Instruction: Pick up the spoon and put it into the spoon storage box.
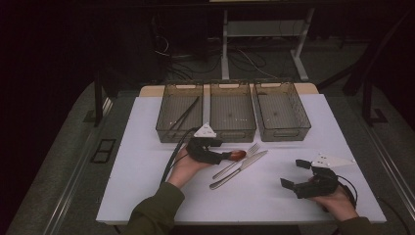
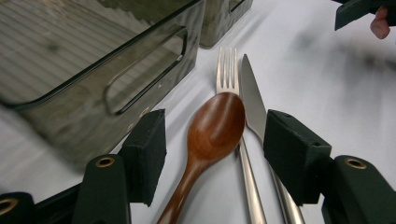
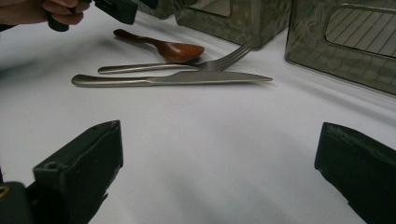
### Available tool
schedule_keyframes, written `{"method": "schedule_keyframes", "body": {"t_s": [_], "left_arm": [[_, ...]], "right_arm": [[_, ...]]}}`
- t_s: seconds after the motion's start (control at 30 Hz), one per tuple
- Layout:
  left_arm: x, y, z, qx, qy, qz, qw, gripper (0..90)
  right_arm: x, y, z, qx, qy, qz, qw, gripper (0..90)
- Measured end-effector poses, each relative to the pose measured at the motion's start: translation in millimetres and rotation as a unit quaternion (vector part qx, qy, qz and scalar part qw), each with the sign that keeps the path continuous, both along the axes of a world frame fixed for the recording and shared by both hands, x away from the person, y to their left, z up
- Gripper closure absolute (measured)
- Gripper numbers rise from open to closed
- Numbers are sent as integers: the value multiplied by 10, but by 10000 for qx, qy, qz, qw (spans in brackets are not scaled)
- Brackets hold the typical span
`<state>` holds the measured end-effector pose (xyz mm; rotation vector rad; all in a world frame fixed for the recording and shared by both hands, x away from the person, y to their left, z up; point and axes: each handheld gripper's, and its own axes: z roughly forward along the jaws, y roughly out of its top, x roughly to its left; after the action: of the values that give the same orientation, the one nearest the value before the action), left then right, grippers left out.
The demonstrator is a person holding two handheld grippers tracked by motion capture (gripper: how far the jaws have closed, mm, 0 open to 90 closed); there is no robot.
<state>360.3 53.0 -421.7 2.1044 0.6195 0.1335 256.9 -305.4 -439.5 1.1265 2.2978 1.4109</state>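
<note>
left gripper: your left tongs sit a bit left of centre in the high view, jaws standing partly apart; the pads aren't pressing on anything, so no grip
wooden spoon: lies between those two pads in the left gripper view, bowl pointing up the frame, handle running off the bottom edge; it rests on the white tabletop, loose
fork: just beside the spoon, tines poking out above the bowl, its stem passing under the bowl's right edge
knife: right next to the fork, blade tip toward the top of the frame
bins: three clear trays in a row along the upper middle of the high view; the middle tray is the one nearest your left tongs
right gripper: lower right of the high view, jaws wide apart with bare table between them, holding nothing, well apart from the cutlery
</note>
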Motion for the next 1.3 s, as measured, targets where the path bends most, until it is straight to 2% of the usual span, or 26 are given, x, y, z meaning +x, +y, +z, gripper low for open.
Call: {"method": "schedule_keyframes", "body": {"t_s": [0.37,0.6,0.7,0.9,1.1,1.13,1.3], "left_arm": [[139,-274,-142,207,132,4,9997,388],[176,-296,-221,348,277,74,9990,397],[176,-305,-237,415,294,15,9987,399],[179,-326,-268,573,222,-30,9981,406],[170,-314,-261,591,252,-107,9979,420],[165,-318,-265,534,263,-99,9982,423],[146,-313,-260,575,281,-317,9974,457]], "right_arm": [[6,-6,1,24,18,23,10000,5],[8,-2,-3,20,34,18,10000,6],[7,0,-2,14,41,16,10000,5],[-2,-1,1,11,25,11,10000,5],[-2,-6,1,22,22,3,10000,5],[-1,-7,1,25,19,4,10000,6],[-1,-8,3,24,7,5,10000,6]]}}
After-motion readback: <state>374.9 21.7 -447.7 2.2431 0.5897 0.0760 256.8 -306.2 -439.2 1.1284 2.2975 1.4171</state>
